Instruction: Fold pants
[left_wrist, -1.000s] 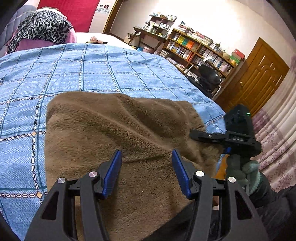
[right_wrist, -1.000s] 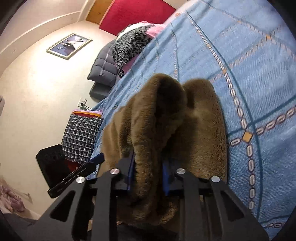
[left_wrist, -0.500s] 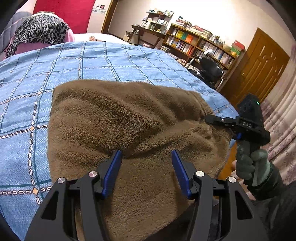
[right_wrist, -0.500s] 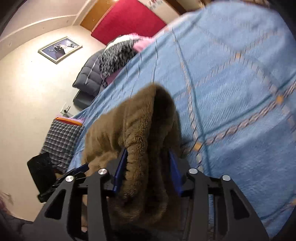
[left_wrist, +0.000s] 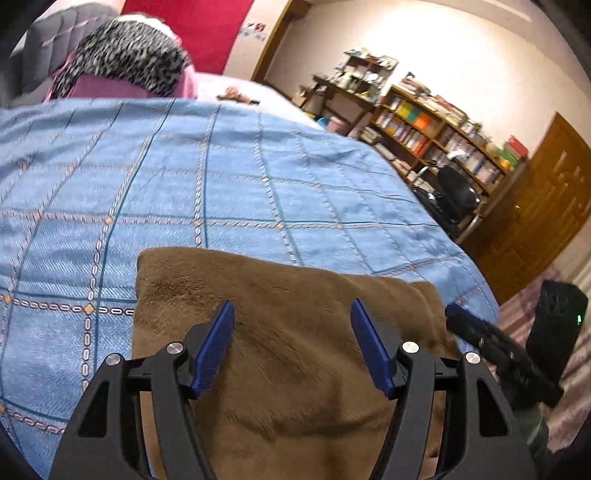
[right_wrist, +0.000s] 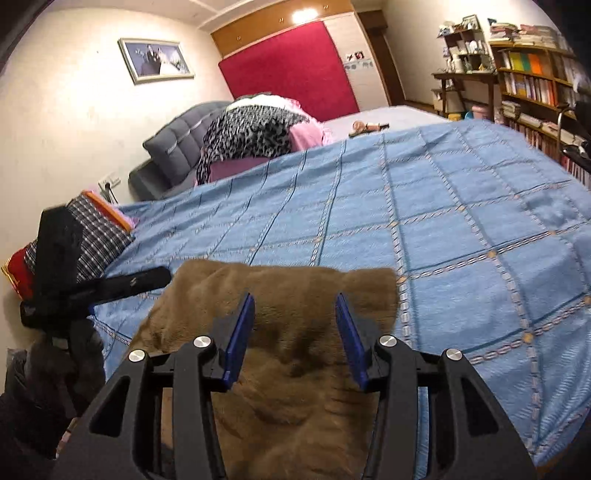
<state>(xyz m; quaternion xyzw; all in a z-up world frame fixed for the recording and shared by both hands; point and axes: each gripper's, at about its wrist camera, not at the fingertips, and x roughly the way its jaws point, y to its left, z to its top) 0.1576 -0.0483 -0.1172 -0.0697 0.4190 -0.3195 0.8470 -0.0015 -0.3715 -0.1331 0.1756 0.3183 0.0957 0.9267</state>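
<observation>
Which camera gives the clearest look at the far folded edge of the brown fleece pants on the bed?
The right wrist view: the brown fleece pants show their whole far edge, both corners, against the blue bedspread. The left wrist view shows the pants too, but the far right corner runs behind the right gripper.

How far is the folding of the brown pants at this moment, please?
Done: the brown pants lie as a compact folded bundle on the blue bedspread. In hand: nothing is gripped. The left hand-held gripper is opening above the fabric, and the right hand-held gripper is open over it, its pads clear of the cloth. Left: perhaps some smoothing; whether another fold is needed I cannot tell.
</observation>
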